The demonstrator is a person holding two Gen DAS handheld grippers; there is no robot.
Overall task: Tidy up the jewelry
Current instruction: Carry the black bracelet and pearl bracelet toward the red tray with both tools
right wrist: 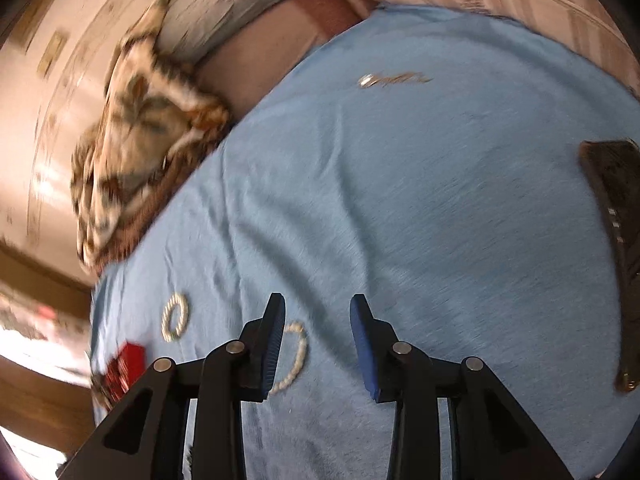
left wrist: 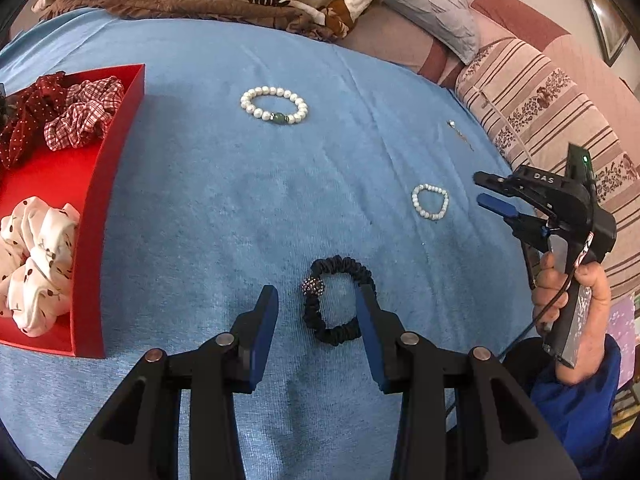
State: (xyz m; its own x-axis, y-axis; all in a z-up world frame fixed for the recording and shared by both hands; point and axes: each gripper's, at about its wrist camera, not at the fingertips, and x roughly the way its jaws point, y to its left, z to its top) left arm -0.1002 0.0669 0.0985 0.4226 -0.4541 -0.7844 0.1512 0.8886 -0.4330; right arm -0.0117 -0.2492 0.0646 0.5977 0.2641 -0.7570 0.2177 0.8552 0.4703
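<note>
A black scrunchie (left wrist: 338,267) with a beaded ball lies on the blue cloth (left wrist: 224,220). My left gripper (left wrist: 316,300) hovers over it, open; the right finger covers its right edge and the left finger stands apart from it. Further right a small pearl bracelet (left wrist: 430,202) lies just left of my right gripper (left wrist: 486,192), which a hand holds, open. In the blurred right wrist view the right gripper (right wrist: 318,312) is open and nothing is between its fingers. The small pearl bracelet (right wrist: 298,354) sits partly hidden behind the left finger.
A red tray (left wrist: 116,168) with several fabric scrunchies stands at the left. A larger pearl bracelet (left wrist: 274,104) with a green bead and a thin chain (left wrist: 460,134) lie farther back. A dark box (right wrist: 616,240) sits at the right. Pillows and blankets border the cloth.
</note>
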